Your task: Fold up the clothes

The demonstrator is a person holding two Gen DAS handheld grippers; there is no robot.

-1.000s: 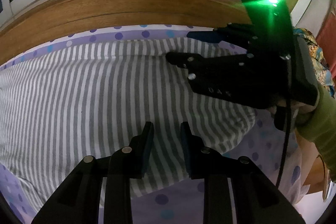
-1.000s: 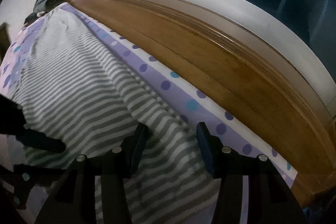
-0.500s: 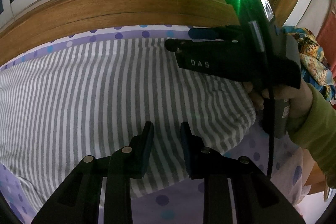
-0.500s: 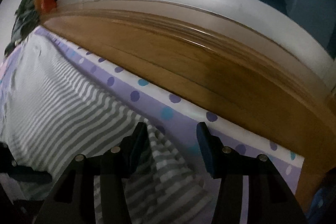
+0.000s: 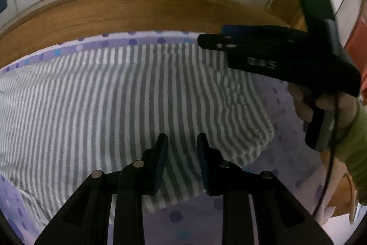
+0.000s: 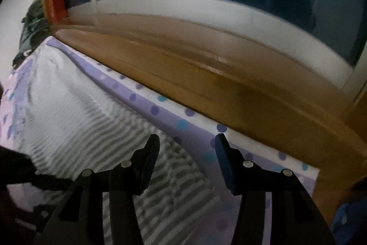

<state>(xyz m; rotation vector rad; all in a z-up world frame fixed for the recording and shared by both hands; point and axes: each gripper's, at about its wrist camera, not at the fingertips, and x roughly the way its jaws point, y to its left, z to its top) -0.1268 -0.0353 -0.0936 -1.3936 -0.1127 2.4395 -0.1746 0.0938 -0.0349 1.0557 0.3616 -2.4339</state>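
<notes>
we see a grey-and-white striped garment [image 5: 128, 102] spread flat on a purple dotted sheet [image 5: 179, 217], its far edge running close along the sheet's far edge by the wooden bed frame [image 5: 119, 15].

left gripper [image 5: 182, 141] hangs over the garment's near-right part, close to the near hem. jaws stand a little apart, nothing between the fingers [image 5: 161, 148], stripes show through the gap; whether the tips touch the cloth we can't tell.

right gripper [image 6: 187, 141] sits over the garment's far-right corner, by the sheet's far edge. jaws abt half open, w/ no cloth pinched: its left finger is over the striped edge, the right one [image 6: 223, 153] over bare dotted sheet. in the left wrist view the same gripper [image 5: 209, 39] shows side-on, clear above the cloth, held by a hand [image 5: 330, 107] in a green sleeve [image 5: 357, 148].

garment's right end curves round in a rumpled fold between the 2 grippers. right view is blurred.
</notes>
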